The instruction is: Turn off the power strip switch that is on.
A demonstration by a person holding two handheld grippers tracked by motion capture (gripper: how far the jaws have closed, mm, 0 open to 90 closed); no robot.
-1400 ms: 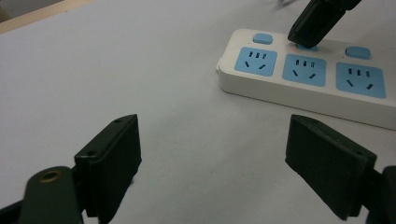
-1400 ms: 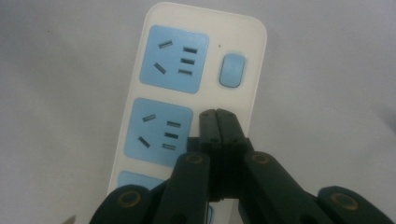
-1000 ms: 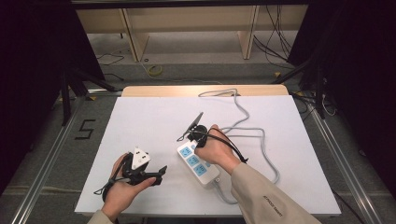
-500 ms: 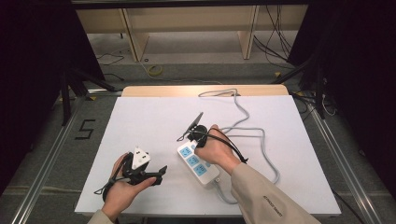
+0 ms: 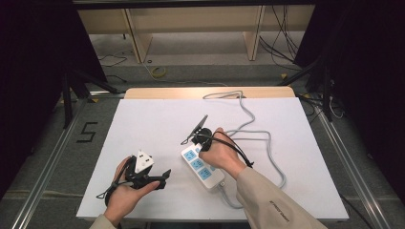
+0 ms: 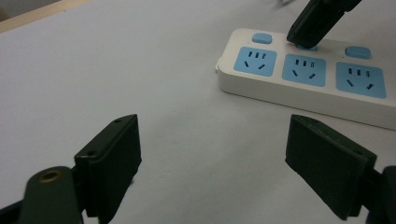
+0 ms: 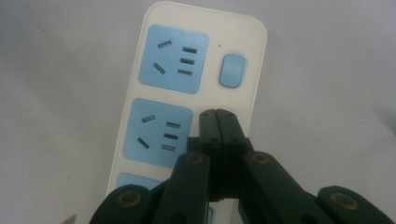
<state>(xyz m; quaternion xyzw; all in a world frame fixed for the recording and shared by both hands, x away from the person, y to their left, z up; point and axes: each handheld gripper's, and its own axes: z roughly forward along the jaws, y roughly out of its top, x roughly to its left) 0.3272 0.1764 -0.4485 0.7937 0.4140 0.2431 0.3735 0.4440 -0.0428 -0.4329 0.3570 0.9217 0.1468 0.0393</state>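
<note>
Power strip (image 5: 202, 166), white with three blue sockets and a blue switch beside each, lies on the white table (image 5: 143, 124) a little toward 5 o'clock of its middle, its length running from about 10 o'clock to 4 o'clock in the high view. Its grey cable (image 5: 267, 143) leaves the near end, loops out toward 3 o'clock and runs back to the far edge at 12 o'clock.

My right gripper (image 7: 218, 116) has its two fingers pressed flat together with nothing between them. In the right gripper view their joined tip sits over the middle switch of the strip, just at 3 o'clock of the middle socket (image 7: 158, 133); the far switch (image 7: 232, 70) stays uncovered at 12 o'clock of my tip. From the left gripper view the same tip comes down onto the middle switch; whether it actually presses I cannot tell.

My left gripper (image 6: 224, 149) rests in my left hand (image 5: 125, 191) toward 8 o'clock on the table, well apart from the strip. Its fingers (image 6: 112, 163) stand wide apart and hold nothing, with bare table between them and the strip lying off at 1 o'clock.
</note>
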